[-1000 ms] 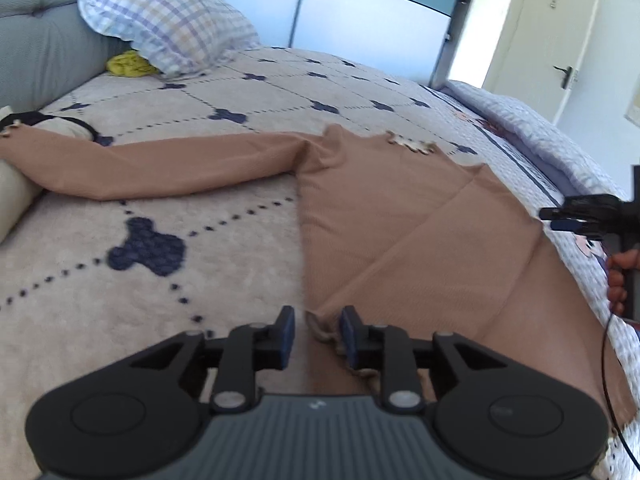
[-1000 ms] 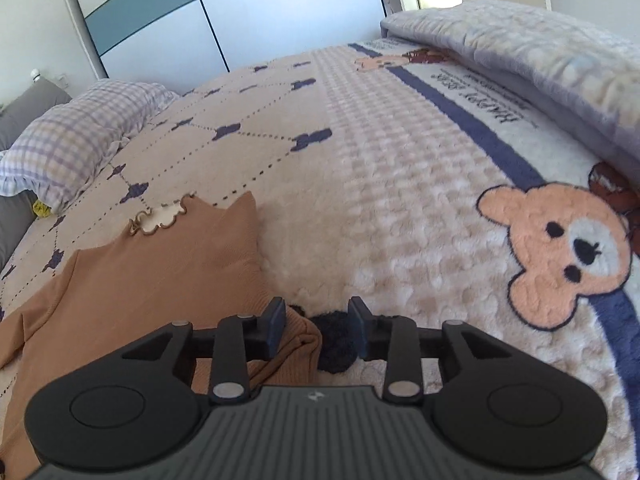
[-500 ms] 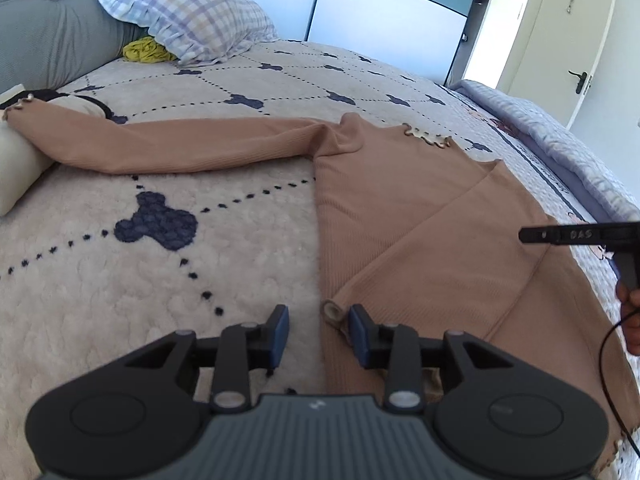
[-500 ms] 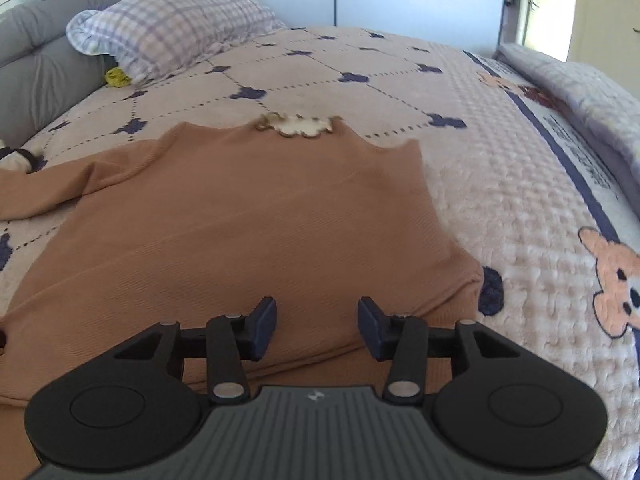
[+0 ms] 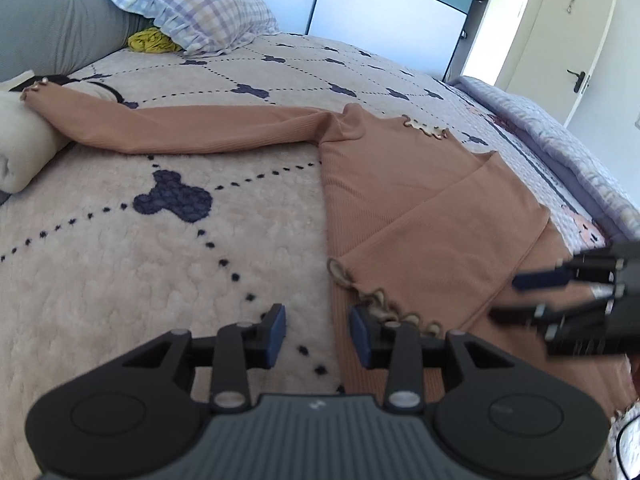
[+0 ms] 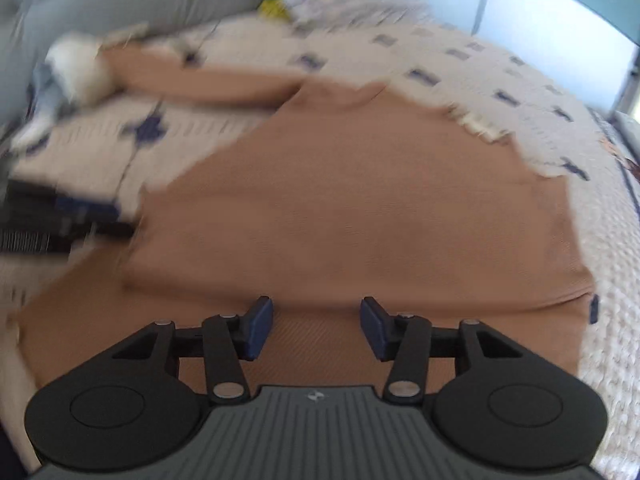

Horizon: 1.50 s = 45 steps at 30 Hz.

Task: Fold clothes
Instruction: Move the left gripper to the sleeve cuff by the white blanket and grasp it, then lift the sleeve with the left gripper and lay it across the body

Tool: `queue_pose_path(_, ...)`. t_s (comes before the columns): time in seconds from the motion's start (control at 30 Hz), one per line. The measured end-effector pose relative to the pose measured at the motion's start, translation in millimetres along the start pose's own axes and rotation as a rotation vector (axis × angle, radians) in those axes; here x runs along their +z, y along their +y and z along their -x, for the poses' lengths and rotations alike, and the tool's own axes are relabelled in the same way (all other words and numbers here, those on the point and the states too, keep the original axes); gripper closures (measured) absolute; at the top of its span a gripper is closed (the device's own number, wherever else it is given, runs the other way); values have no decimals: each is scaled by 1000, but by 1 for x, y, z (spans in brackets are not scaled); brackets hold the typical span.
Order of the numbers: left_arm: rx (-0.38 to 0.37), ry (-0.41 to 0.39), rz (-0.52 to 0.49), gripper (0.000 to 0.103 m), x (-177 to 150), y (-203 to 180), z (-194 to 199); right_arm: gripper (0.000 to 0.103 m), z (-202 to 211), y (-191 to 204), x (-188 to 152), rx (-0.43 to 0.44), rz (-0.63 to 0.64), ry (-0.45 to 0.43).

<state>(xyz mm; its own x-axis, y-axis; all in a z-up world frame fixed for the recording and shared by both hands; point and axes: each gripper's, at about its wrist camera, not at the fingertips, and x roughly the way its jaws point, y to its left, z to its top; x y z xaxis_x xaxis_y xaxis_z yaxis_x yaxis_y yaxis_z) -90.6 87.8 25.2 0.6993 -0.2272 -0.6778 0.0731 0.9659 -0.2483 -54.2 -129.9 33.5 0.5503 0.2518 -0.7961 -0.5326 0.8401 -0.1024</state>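
A tan long-sleeved sweater (image 5: 404, 200) lies flat on the bed, also in the blurred right wrist view (image 6: 360, 208). Its right sleeve is folded across the body, the ruffled cuff (image 5: 376, 300) near the left edge. Its left sleeve (image 5: 192, 128) stretches out toward the headboard. My left gripper (image 5: 318, 330) is open and empty, just short of the cuff. My right gripper (image 6: 316, 322) is open and empty above the sweater's lower body; it shows at the right of the left wrist view (image 5: 560, 296).
The bed has a beige quilt (image 5: 120, 264) with dark mouse-shaped patches. A checked pillow (image 5: 192, 4), a yellow cloth (image 5: 150, 40) and a grey headboard (image 5: 52, 28) are at the head. A rolled cream towel (image 5: 20, 152) lies at the left. A folded blue blanket (image 5: 560, 148) lines the right side.
Both grippers have let go of the sweater and opened wider. The left one has pulled back from the cuff. The right one has swung left over the sweater body, blurring its view.
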Motion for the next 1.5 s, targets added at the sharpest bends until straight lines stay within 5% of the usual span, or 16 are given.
queue_pose_path(0.27,47,-17,51,61,20,25,14,48,34,-11,-10,6,-149,-41)
queue_pose_path(0.47,177,-151,162,43,75,92,36,40,55,-64,-54,-313,-200,-163)
queue_pose_path(0.67,317,-219,220,38,142,156,33,40,70,-168,-136,-488,-608,-182)
queue_pose_path(0.83,418,-152,188,35,167,176,-5,35,68,-191,-192,-445,-806,-327)
queue_pose_path(0.9,462,-133,112,44,170,170,-19,32,66,-186,-191,-448,-792,-340)
queue_pose_path(0.93,490,-121,78,67,171,167,-24,29,64,-183,-189,-455,-777,-330)
queue_pose_path(1.0,522,-100,53,95,174,166,-31,23,59,-183,-184,-465,-737,-312)
queue_pose_path(1.03,522,-96,52,96,174,166,-32,21,57,-184,-182,-469,-719,-304)
queue_pose_path(1.17,509,-161,61,98,182,157,-15,19,61,-189,-189,-435,-738,-333)
queue_pose_path(1.27,445,-303,62,98,195,129,19,18,64,-190,-192,-418,-753,-353)
queue_pose_path(1.37,215,-460,51,98,201,74,60,18,65,-191,-195,-405,-765,-369)
queue_pose_path(1.5,-131,-566,-156,98,185,-44,92,18,64,-190,-195,-406,-766,-371)
